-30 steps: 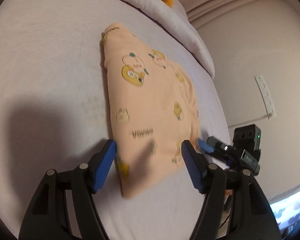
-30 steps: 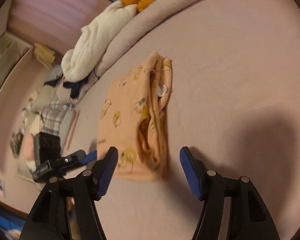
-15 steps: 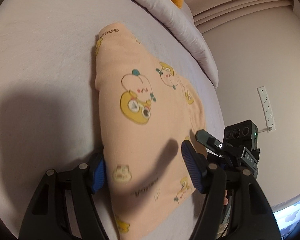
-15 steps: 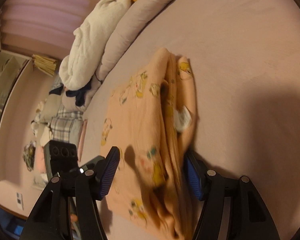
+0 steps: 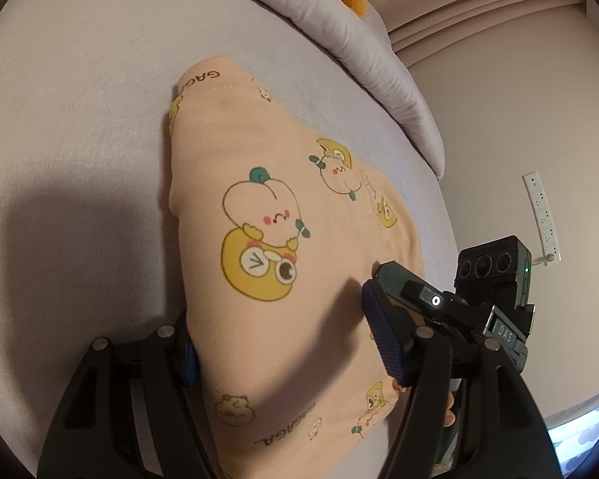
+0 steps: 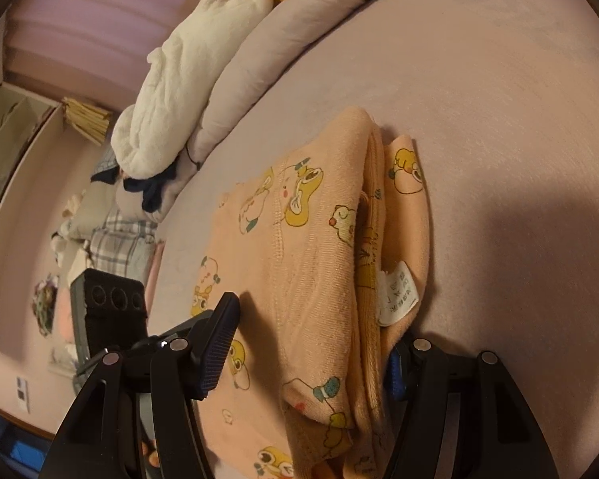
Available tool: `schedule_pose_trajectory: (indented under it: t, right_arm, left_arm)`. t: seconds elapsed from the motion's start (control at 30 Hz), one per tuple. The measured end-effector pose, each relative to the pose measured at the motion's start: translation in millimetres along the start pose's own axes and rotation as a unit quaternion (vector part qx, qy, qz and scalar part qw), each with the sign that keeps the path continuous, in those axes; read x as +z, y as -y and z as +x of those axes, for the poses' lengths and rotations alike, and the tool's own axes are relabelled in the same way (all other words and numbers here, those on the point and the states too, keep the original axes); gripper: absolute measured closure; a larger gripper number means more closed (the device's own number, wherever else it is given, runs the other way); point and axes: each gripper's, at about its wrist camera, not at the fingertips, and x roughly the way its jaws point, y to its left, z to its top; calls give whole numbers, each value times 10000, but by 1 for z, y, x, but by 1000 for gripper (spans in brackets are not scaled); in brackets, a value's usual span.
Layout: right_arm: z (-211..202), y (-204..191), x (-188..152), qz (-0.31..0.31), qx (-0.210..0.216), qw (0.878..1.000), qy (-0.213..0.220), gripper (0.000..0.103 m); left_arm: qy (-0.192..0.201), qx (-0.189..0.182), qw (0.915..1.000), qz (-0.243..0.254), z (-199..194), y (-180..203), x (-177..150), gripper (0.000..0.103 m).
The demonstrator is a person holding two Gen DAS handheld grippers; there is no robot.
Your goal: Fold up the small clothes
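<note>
Folded garment (image 5: pixel 267 247) lies on the bed (image 5: pixel 80 92), long axis running away from both grippers. My left gripper (image 5: pixel 279 343) and right gripper (image 6: pixel 311 343) each straddle a near corner, fingers apart, not clamped. Second ago both hung short of the hem; now pushed onto it

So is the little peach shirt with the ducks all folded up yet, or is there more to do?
Nearly. The peach garment already lies on the bed as a layered packet, its white label peeking out at the side. Right now the left gripper and the right gripper each straddle one end, jaws open, cloth between the fingers. What's left looks like one last fold or lifting it away.
</note>
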Motion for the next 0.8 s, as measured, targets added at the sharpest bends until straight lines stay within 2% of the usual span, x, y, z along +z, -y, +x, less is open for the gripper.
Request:
schedule_pose_trajectory:
  t: [0.8]
  right_arm:
    - [0,-1,0,-5,-38,10000,2,39]
  left_arm:
    - [-41,73,9999,77,-1,-4,4,36]
